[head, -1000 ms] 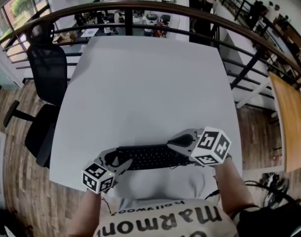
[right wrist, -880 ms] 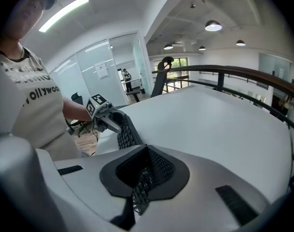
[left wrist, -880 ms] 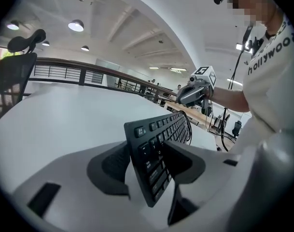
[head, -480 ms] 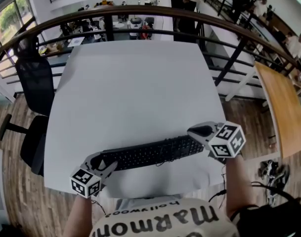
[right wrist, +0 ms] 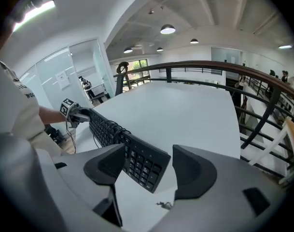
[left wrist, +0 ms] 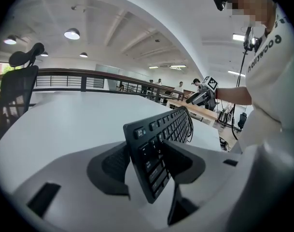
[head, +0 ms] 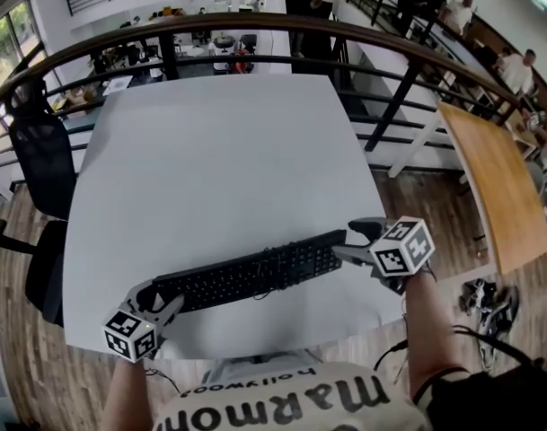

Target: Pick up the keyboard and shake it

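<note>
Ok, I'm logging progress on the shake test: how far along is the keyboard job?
Done: the left gripper has its jaws clamped on the left end of the keyboard. In hand: the right gripper has just been opening its jaws, which straddle the right end without pressing it. Left: close that grip, raise the keyboard off the table and shake it; no clear lift shows yet.

Left claw (head: 159,302) seemingly pinches the keyboard (head: 255,277) end; right claw (head: 352,241) has just opened, jaws straddling the other end.
</note>
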The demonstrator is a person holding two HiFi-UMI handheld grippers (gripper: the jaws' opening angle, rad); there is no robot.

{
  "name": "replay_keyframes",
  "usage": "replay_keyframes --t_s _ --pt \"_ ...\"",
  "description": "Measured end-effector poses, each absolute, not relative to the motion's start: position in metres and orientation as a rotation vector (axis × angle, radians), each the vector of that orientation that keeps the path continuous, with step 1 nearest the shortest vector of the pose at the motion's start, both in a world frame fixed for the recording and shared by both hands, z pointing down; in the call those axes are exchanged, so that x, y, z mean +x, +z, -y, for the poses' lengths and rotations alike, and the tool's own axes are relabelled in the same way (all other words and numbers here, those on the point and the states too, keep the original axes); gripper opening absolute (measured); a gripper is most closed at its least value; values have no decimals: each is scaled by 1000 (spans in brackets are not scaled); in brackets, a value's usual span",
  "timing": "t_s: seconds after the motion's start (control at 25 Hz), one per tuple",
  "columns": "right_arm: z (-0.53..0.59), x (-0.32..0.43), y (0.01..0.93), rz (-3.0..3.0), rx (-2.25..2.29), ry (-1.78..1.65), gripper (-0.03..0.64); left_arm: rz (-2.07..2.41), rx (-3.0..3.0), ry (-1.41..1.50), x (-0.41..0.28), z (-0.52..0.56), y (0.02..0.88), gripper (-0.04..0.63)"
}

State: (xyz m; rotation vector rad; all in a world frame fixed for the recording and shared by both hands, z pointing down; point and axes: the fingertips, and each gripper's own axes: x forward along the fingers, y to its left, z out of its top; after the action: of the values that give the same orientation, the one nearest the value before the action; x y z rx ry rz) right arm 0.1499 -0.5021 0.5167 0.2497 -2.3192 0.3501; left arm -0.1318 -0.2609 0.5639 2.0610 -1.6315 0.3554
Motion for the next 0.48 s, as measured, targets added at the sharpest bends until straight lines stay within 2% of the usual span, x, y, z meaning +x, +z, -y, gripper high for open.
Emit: replay_keyframes --t_s 0.48 --pt "502 155 571 2254 136 507 307 1658 2022 444 -136 255 564 219"
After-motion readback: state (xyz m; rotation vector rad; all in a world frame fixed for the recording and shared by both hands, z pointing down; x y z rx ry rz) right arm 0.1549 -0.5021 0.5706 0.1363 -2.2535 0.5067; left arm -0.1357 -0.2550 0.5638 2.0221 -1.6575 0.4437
